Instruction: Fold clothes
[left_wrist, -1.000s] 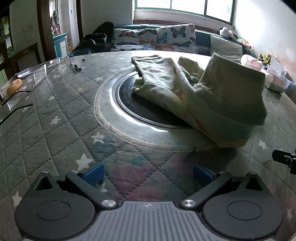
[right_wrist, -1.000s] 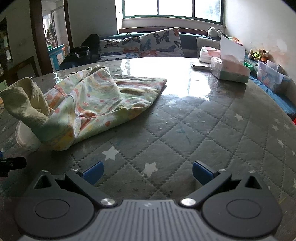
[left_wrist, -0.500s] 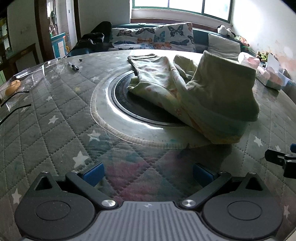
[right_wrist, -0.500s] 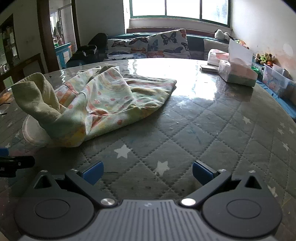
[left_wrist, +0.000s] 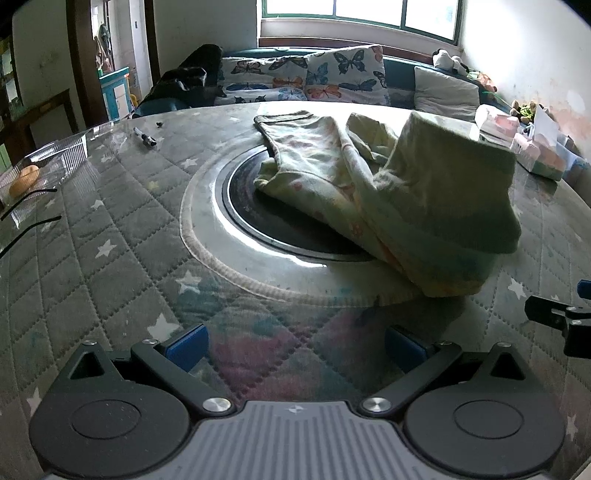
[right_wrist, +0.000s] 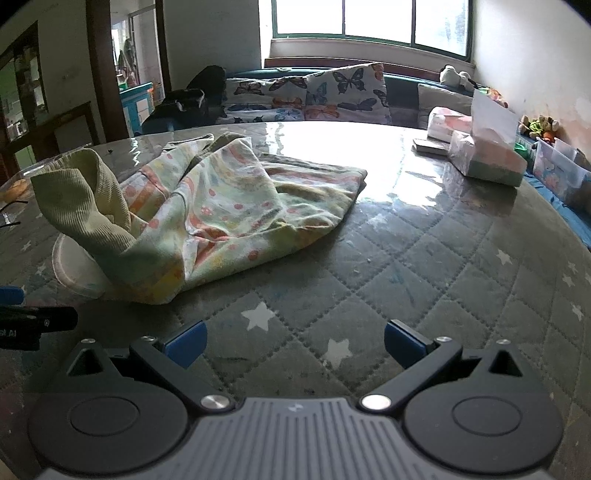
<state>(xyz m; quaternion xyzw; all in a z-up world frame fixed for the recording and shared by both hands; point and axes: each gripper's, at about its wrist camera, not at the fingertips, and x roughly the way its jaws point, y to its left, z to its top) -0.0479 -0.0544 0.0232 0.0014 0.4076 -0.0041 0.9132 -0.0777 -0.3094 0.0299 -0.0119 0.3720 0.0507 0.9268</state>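
Observation:
A crumpled pale green garment with an orange and pink print (left_wrist: 369, 192) lies on the round table, partly over the dark centre disc (left_wrist: 251, 206). Its ribbed green cuff stands up at the near end (right_wrist: 81, 199). The printed body spreads to the right in the right wrist view (right_wrist: 236, 206). My left gripper (left_wrist: 295, 345) is open and empty, hovering over the quilted cover short of the garment. My right gripper (right_wrist: 293, 343) is open and empty, near the garment's lower right edge. Each gripper shows at the other view's edge.
The table (right_wrist: 443, 266) has a grey star-quilted cover under glass. Tissue boxes (right_wrist: 487, 158) and plastic bins (right_wrist: 557, 170) stand at the right. A clear tray (left_wrist: 44, 166) and a pen (left_wrist: 146, 137) lie at the left. A cushioned sofa (left_wrist: 306, 79) is behind.
Both grippers have moved slightly; the garment has shifted a little in each view. Both stay open and the garment lies as before.

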